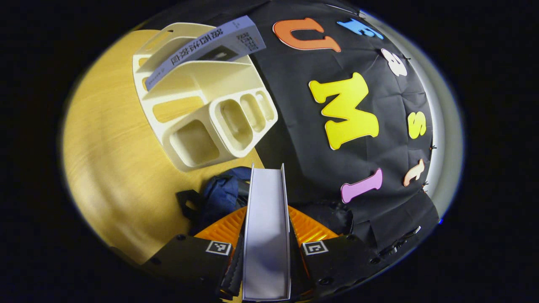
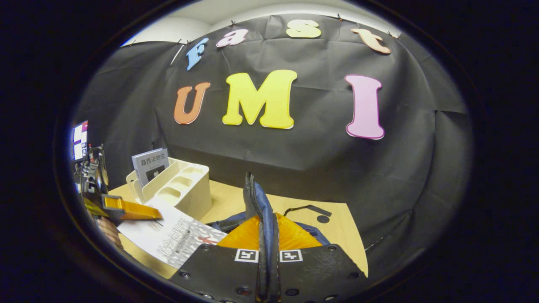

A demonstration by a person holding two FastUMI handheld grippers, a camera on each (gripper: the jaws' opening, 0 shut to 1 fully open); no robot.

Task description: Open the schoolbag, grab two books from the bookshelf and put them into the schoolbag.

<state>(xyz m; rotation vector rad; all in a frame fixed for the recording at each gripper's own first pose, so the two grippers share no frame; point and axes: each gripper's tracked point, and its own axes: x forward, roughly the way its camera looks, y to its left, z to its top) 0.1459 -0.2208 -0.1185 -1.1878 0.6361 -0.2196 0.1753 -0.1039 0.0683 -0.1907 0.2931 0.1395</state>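
Clamping book (image 1: 266, 227) in left gripper (image 1: 266, 246) | right gripper (image 2: 268, 248) pinching schoolbag (image 2: 257, 206)

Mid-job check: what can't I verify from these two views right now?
- Schoolbag opening: right gripper view, hidden by the right hand-held gripper pinching the edge.
- Book cover: left gripper view, edge-on in the left hand-held gripper.
- Bookshelf rear slots: hidden by its dividers and the remaining book.

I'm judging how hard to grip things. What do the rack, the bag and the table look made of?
Rack: seemingly moulded plastic, cream, matte, with rounded seamless compartments.
Bag: dark blue woven fabric, probably nylon; it creases softly and its edge with a zip is pinched in the right gripper.
Table: pale wood grain with a slight sheen, maybe laminate rather than solid wood.
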